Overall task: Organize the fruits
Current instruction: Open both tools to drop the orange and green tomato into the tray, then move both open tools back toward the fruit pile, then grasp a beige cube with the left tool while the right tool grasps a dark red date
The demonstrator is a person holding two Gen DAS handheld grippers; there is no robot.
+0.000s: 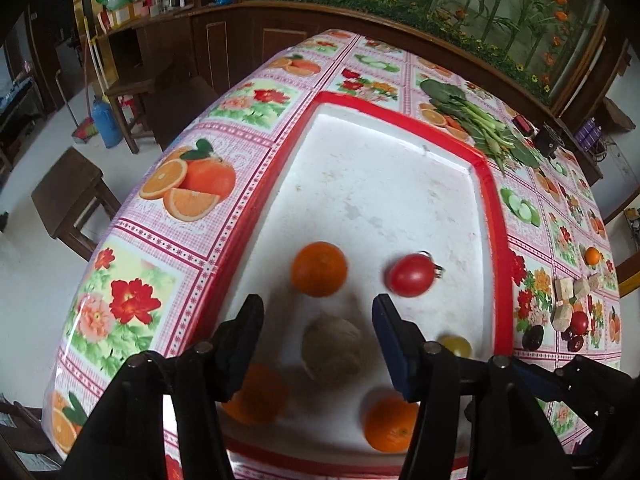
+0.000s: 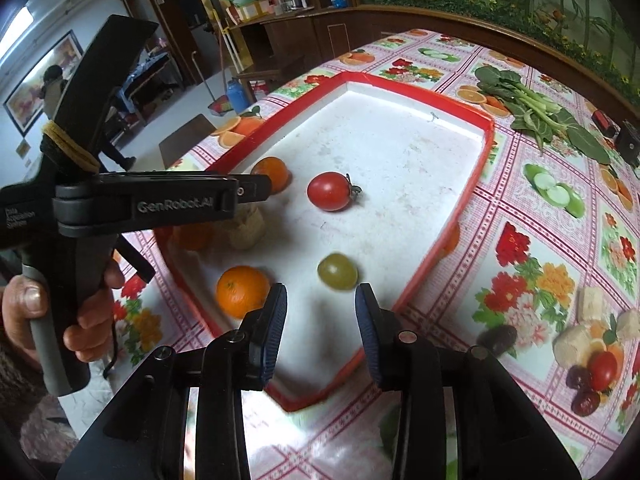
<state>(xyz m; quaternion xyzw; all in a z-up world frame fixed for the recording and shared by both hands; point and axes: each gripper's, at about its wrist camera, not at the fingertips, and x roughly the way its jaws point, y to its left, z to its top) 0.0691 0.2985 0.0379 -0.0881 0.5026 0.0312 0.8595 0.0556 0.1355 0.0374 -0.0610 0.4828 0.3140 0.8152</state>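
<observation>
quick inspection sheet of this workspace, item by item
surface: table with floral fruit-print cloth, red-rimmed white tray on it
job's things: in the tray, three oranges, red tomato, green-yellow tomato, brown round fruit
clutter: leafy greens; pale chunks, small tomato and dark fruits right of the tray
grippers: left tongs open over the brown fruit; right tongs open, empty
cables: nothing seen
surroundings: wooden stools, blue bottle on the floor, wooden shelving

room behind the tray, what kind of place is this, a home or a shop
Most likely a home dining room: a table under a fruit-and-flower oilcloth, wooden stools on the floor, and a wooden cabinet with bottles and packets on top.
</observation>
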